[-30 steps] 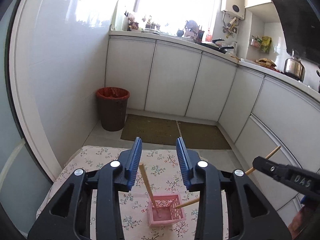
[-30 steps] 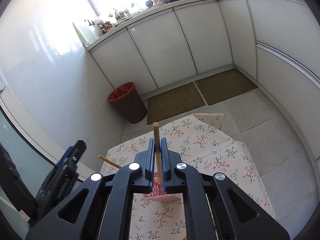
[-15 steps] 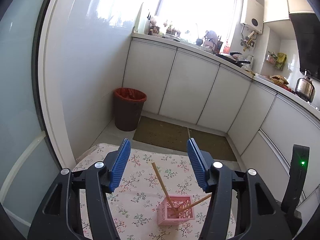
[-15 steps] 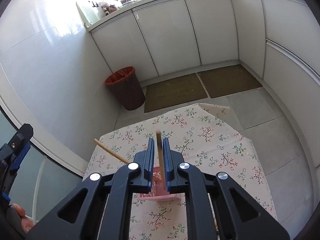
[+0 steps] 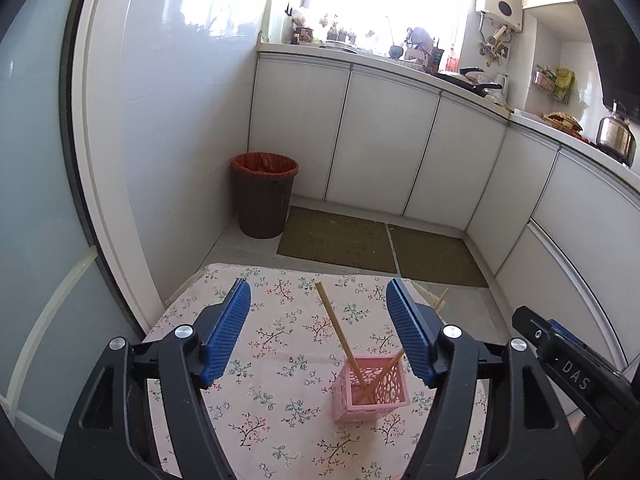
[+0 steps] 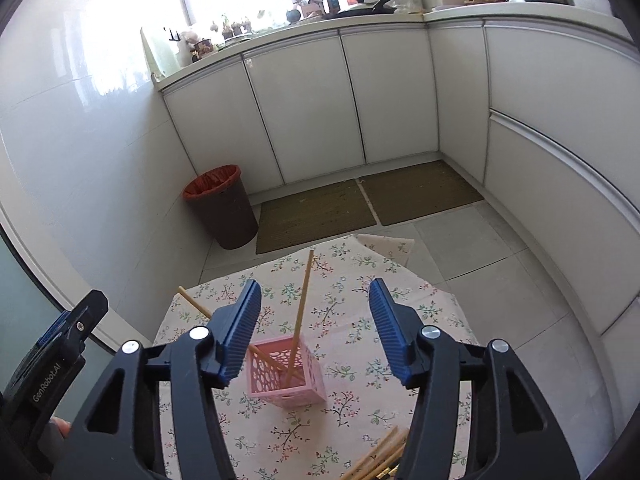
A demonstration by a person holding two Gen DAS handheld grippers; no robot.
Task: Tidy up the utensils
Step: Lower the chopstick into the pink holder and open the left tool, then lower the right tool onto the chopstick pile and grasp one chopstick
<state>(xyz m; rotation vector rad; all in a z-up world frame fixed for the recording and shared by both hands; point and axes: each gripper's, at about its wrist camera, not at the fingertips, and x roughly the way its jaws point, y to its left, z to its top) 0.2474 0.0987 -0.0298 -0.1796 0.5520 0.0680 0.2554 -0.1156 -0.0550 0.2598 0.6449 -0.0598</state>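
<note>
Second chopstick released into the pink basket

Nearest us in the right wrist view, the right gripper (image 6: 314, 306) is spreading its blue ribbed fingers (image 6: 242, 330), which a second ago were clenched on a wooden chopstick (image 6: 300, 314); nothing is between them now, and that stick leans free in the pink perforated plastic basket (image 6: 286, 376) at lower centre, crossing another chopstick (image 6: 192, 305). In the left wrist view the left gripper (image 5: 318, 312) is widening too, empty. Just behind, the flower-printed cloth counter (image 5: 276, 320) carries the basket; more loose chopsticks (image 6: 378, 458) lie at the bottom edge, so we judge sorting continues. Farther off stands the brown waste bin (image 5: 264, 196).
</note>
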